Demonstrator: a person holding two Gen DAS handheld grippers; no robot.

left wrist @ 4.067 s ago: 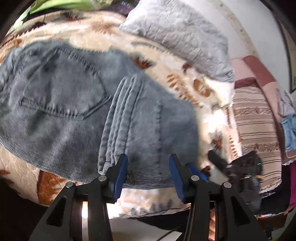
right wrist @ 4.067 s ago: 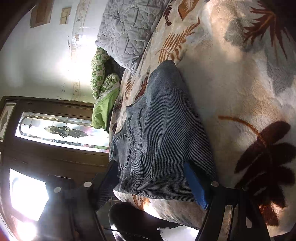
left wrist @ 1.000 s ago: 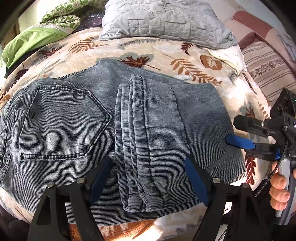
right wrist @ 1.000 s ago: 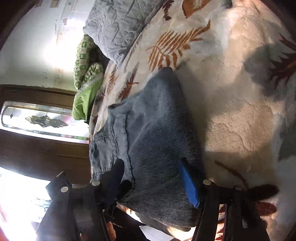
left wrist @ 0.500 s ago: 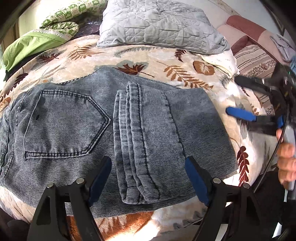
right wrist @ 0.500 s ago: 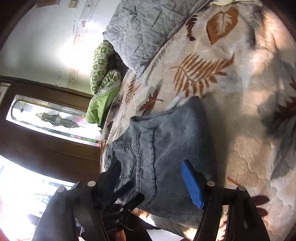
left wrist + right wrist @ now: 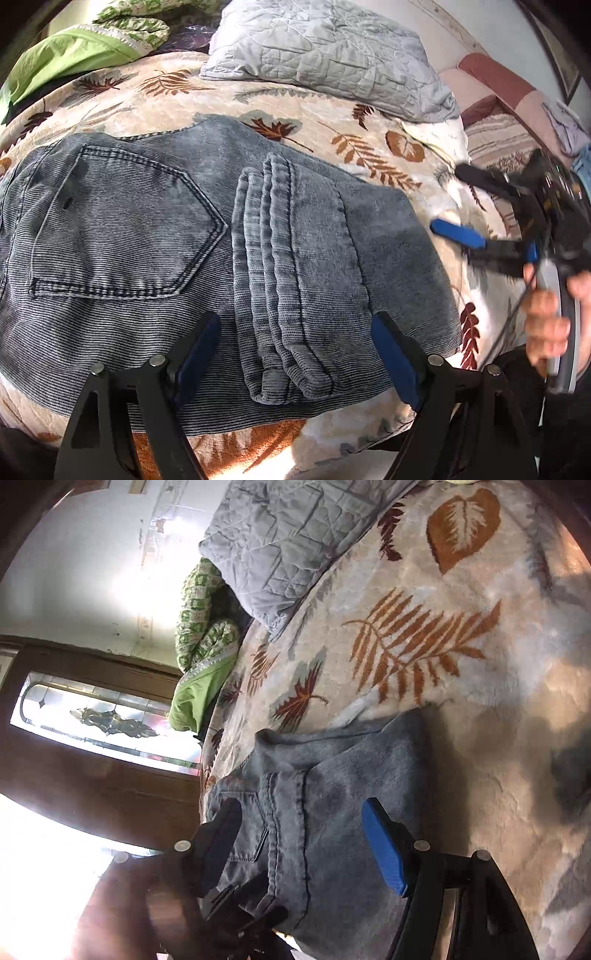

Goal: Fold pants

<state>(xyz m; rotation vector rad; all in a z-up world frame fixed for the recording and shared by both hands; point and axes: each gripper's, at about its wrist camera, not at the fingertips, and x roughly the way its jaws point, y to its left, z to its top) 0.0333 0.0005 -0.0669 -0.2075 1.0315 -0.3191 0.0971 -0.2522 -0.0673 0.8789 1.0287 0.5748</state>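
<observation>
Jeans (image 7: 155, 236) of grey-blue ribbed denim lie folded on a plush leaf-print blanket (image 7: 373, 155) that covers the bed, the back pocket (image 7: 122, 229) facing up and the leg ends (image 7: 295, 280) doubled over the seat, so that the stacked hems form a thick bundle down the middle of the pile. In the left wrist view the left gripper (image 7: 295, 354) hovers over the near edge of the jeans with its blue-padded jaws spread wide, one on each side of the hem bundle, and the pads press on nothing. The right gripper (image 7: 458, 206) shows at the right edge of the same view, held by the person's right hand (image 7: 546, 317) above the blanket just beyond the fold of the jeans; its jaws have just been opening, they stand apart, and nothing is between them. In the right wrist view the right gripper (image 7: 299, 834) frames the folded end of the jeans (image 7: 332, 805) from above without touching the cloth. A grey quilted pillow (image 7: 325, 55) lies at the far side of the bed, a green bedcover (image 7: 74, 51) is bunched beside it, and a dark wooden door (image 7: 92, 775) with a leaded glass pane stands past the bed.
</observation>
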